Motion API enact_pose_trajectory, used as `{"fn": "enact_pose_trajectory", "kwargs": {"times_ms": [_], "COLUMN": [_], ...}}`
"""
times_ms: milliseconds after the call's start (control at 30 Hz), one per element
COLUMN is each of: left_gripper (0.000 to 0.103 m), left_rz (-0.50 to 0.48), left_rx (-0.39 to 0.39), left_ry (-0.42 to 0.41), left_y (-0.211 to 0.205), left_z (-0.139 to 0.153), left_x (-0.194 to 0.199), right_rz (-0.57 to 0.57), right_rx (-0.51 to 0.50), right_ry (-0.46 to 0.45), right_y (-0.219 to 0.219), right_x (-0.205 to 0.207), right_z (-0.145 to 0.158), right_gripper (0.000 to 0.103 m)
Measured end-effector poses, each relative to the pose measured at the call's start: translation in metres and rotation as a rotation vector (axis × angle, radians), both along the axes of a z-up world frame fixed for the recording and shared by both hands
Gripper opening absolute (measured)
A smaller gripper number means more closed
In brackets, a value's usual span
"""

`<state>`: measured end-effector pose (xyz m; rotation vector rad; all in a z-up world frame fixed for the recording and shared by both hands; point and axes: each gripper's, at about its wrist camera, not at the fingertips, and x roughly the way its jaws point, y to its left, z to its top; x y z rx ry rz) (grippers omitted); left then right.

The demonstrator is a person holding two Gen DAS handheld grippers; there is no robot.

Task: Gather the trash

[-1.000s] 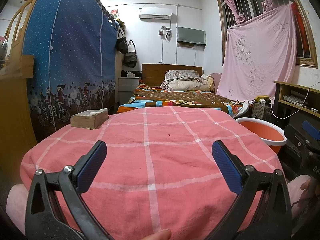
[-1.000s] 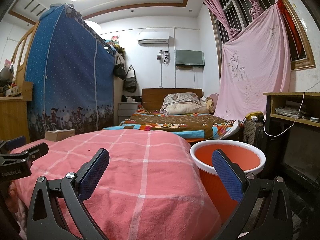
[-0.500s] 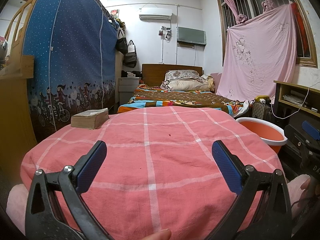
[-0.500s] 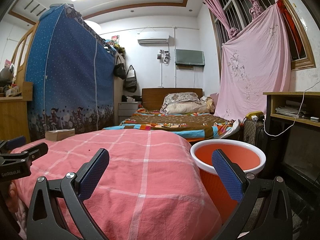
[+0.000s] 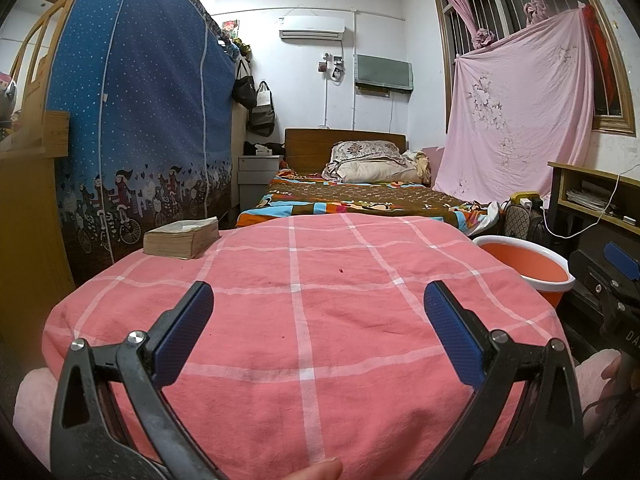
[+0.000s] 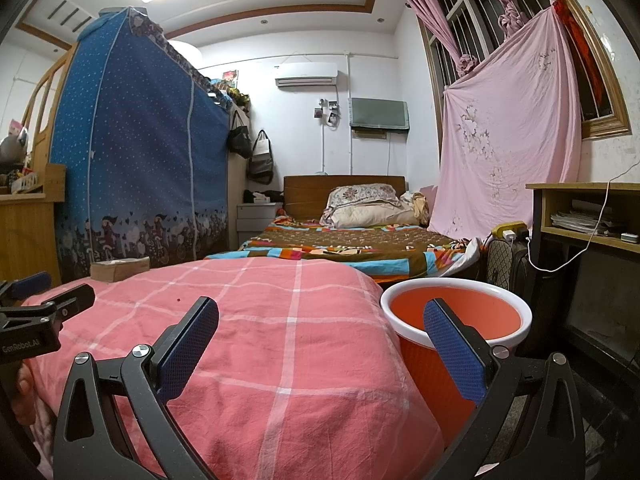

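Note:
An orange bin with a white rim (image 5: pixel 524 266) (image 6: pixel 456 312) stands on the floor at the right edge of a surface draped in pink checked cloth (image 5: pixel 304 300) (image 6: pixel 260 320). My left gripper (image 5: pixel 318 316) hovers open over the near part of the cloth, with nothing between its fingers. My right gripper (image 6: pixel 320 332) is open too, low at the cloth's right corner; its right finger overlaps the bin's rim in its own view. The right gripper (image 5: pixel 616 276) also shows at the left view's right edge. A tiny dark speck (image 5: pixel 341 270) lies on the cloth. No other trash is visible.
A thick worn book (image 5: pixel 182 236) (image 6: pixel 120 269) lies at the cloth's far left corner. Beyond is a bed (image 5: pixel 360 196) with pillows. A blue fabric wardrobe (image 5: pixel 140 120) stands on the left, a wooden shelf with a cable (image 6: pixel 588 216) on the right.

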<state>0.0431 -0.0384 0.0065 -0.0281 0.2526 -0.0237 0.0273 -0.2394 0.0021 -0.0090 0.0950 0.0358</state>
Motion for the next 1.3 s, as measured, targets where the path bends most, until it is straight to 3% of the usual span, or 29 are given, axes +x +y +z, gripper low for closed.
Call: {"fn": "enact_pose_trajectory", "kwargs": {"times_ms": [1300], "left_gripper": [0.089], "left_rz": [0.032], "left_rx": [0.018], "left_ry": [-0.02], "left_y": [-0.0001], "left_z": [-0.0011], "left_x": [-0.0048], "right_rz": [0.003], "right_rx": [-0.005], "right_ry": [0.007], "right_y": [0.0063], "right_x": [-0.0016], "right_z": [-0.0002], "right_gripper": [0.103]}}
